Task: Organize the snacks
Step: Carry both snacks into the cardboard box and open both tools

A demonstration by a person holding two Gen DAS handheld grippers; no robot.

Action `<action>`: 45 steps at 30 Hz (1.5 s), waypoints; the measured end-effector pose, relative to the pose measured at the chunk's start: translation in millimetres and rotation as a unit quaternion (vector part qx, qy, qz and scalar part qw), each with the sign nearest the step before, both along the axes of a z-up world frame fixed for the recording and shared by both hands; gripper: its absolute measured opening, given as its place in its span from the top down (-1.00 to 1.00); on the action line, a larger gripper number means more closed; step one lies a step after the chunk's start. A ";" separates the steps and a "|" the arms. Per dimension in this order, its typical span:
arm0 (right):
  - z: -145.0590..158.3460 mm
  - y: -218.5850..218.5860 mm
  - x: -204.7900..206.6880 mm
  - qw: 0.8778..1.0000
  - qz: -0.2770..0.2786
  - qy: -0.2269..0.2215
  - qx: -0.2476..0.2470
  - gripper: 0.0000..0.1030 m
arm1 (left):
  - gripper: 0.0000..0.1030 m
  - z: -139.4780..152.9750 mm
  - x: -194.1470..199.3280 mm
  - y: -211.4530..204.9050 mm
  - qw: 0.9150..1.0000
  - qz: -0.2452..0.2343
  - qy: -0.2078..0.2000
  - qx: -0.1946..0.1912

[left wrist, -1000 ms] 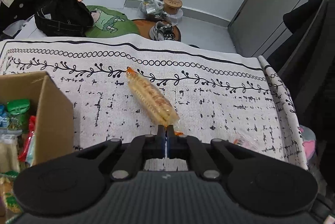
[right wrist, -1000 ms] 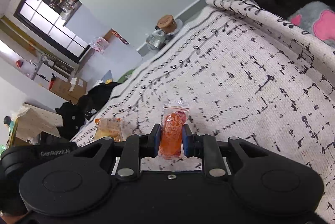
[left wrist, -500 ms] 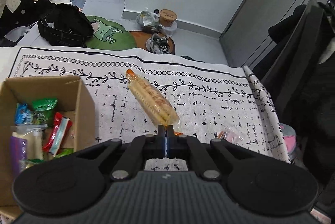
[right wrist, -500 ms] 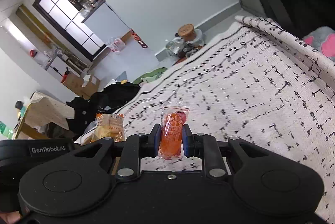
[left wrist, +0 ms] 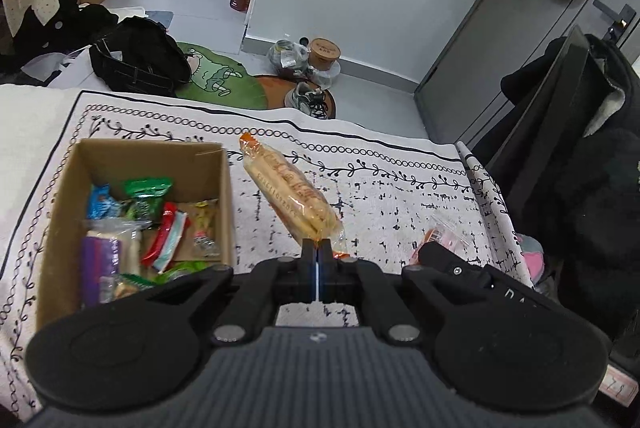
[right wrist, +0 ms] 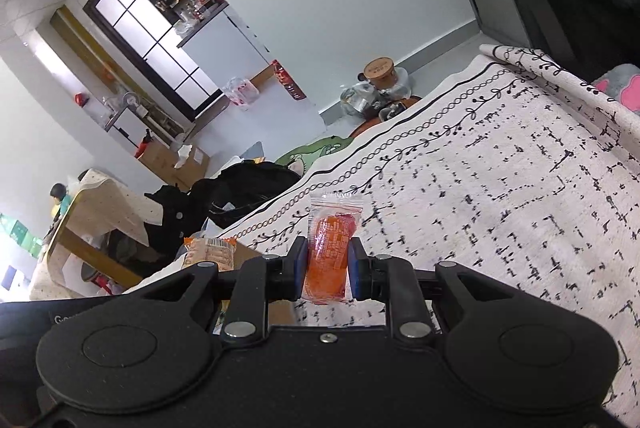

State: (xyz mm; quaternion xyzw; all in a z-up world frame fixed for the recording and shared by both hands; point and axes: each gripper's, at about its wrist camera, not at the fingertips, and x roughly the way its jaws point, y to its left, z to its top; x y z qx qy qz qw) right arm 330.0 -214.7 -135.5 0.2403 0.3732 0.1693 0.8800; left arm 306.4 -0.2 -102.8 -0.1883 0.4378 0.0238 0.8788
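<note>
My left gripper (left wrist: 317, 253) is shut on the near end of a long orange-wrapped biscuit pack (left wrist: 289, 189) and holds it above the patterned cloth. A brown cardboard box (left wrist: 64, 184) with several snack packets stands to its left. My right gripper (right wrist: 328, 260) is shut on a small clear packet with orange-red filling (right wrist: 331, 249), raised over the cloth. That packet (left wrist: 442, 237) and the right gripper also show at the right in the left wrist view. The biscuit pack's end (right wrist: 211, 251) shows at the left in the right wrist view.
The white patterned cloth (left wrist: 400, 196) covers the table; its far edge drops to the floor. A black bag (left wrist: 136, 60), a green mat, shoes and jars lie on the floor beyond. A dark chair with coats (left wrist: 580, 156) stands at the right.
Both grippers have risen and pulled back with their packets. The box has come fully into the left wrist view, and the right gripper now shows there too.
</note>
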 end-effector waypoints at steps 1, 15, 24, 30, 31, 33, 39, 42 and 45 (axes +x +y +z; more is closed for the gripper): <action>1.1 2.0 -1.8 1.000 0.001 -0.002 -0.001 0.59 | 1.00 0.8 -3.0 2.8 1.000 0.000 -0.001 -0.001; 5.9 26.9 -20.9 1.000 0.023 -0.010 0.000 0.59 | 1.00 4.9 -32.5 43.7 0.999 0.030 -0.006 -0.033; 3.1 44.1 -27.4 0.999 0.036 0.002 0.001 0.59 | 0.91 -26.4 -30.8 58.2 0.996 0.030 0.070 -0.040; 10.1 64.0 -30.6 0.998 0.057 0.000 0.003 0.59 | 0.49 -33.1 -36.4 82.1 0.993 0.064 0.090 -0.040; 11.9 68.3 -31.3 0.998 0.061 -0.001 0.004 0.59 | 0.36 -31.4 -38.0 86.9 0.993 0.071 0.087 -0.040; 15.4 76.5 -33.0 0.998 0.070 -0.003 0.004 0.59 | 0.16 -27.2 -39.9 93.5 0.992 0.082 0.082 -0.042; 22.1 101.9 -34.4 0.995 0.096 -0.002 0.000 0.59 | -0.08 -15.6 -40.9 112.2 0.992 0.096 0.072 -0.042; 28.0 113.4 -32.8 0.994 0.110 -0.006 -0.006 0.45 | -0.20 -12.1 -45.0 119.0 0.992 0.100 0.068 -0.042; 32.7 114.4 -32.1 0.995 0.095 -0.001 -0.017 0.19 | -0.30 -6.3 -49.4 125.3 0.991 0.106 0.065 -0.040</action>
